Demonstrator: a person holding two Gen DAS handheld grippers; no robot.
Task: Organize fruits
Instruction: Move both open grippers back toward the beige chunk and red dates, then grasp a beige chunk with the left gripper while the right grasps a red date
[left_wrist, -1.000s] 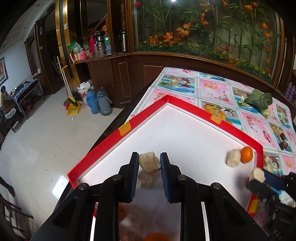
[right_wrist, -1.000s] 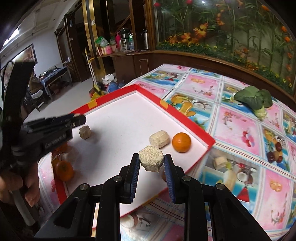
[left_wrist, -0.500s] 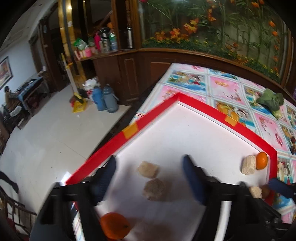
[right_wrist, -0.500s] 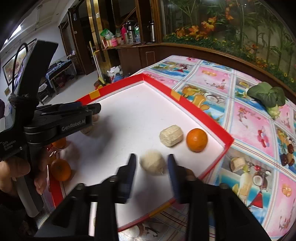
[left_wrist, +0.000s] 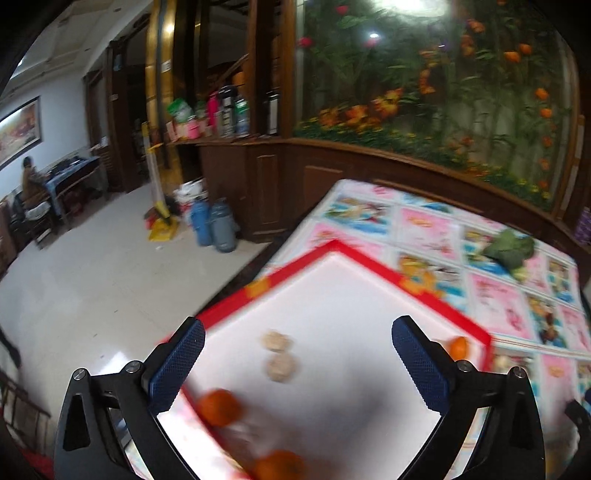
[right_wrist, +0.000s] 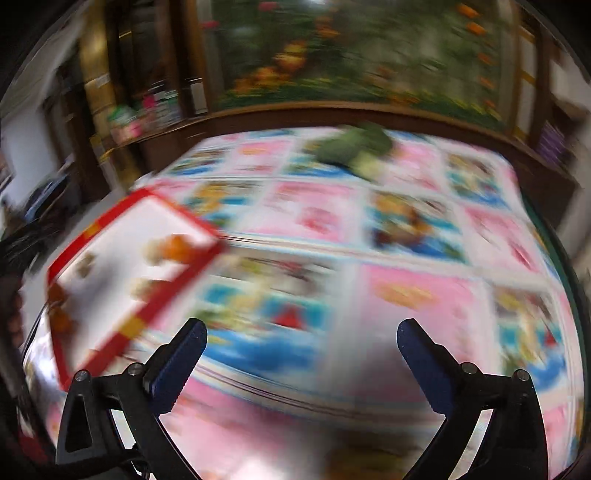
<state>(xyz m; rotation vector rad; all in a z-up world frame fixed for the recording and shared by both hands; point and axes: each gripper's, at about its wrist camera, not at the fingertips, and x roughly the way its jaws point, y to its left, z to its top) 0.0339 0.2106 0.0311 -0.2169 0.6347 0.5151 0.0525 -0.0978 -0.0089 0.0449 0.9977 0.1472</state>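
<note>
left hand-held gripper: jaws spread wide, empty | right hand-held gripper: likewise | beige fruits paired on red-rimmed tray, oranges at its near edge, apparently sorted by kind

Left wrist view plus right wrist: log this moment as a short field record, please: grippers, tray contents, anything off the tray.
left gripper: open, empty, above the tray
right gripper: open, empty, over the tablecloth
tray: white, red rim
tan lumps: two, close together mid-tray
oranges: one at the near rim, another at the far right rim; a third lower down, too blurred to place
greens: on the tablecloth, off the tray
image quality: right wrist heavily blurred
</note>
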